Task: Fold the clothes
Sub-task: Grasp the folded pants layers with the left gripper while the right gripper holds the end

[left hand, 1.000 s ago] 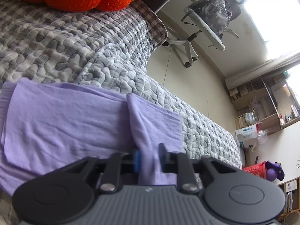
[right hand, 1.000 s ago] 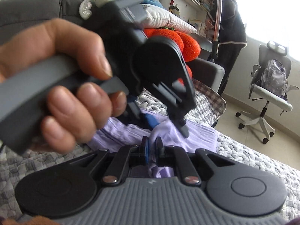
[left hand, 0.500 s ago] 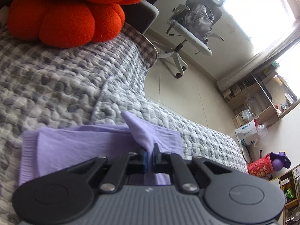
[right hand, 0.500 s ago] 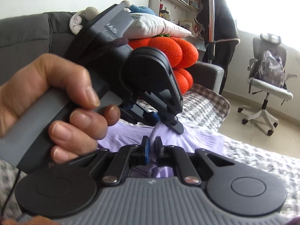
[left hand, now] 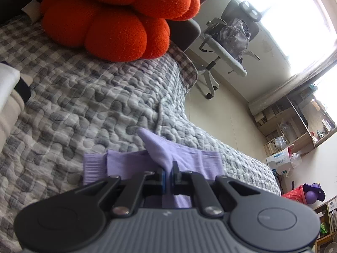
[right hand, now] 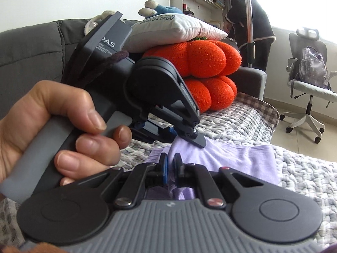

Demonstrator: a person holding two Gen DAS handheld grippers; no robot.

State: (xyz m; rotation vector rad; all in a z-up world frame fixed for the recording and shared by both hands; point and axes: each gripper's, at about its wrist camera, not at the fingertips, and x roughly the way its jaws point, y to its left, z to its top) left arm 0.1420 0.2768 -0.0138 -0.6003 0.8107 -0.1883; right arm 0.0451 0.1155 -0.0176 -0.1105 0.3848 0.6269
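The lilac garment lies on the grey checked quilt, part folded. The left gripper has its jaws clenched on a raised fold of it, and the right gripper pinches another fold just beside it. A hand grips the left gripper's handle. Behind sit 2 stacked orange cushions and an office chair.
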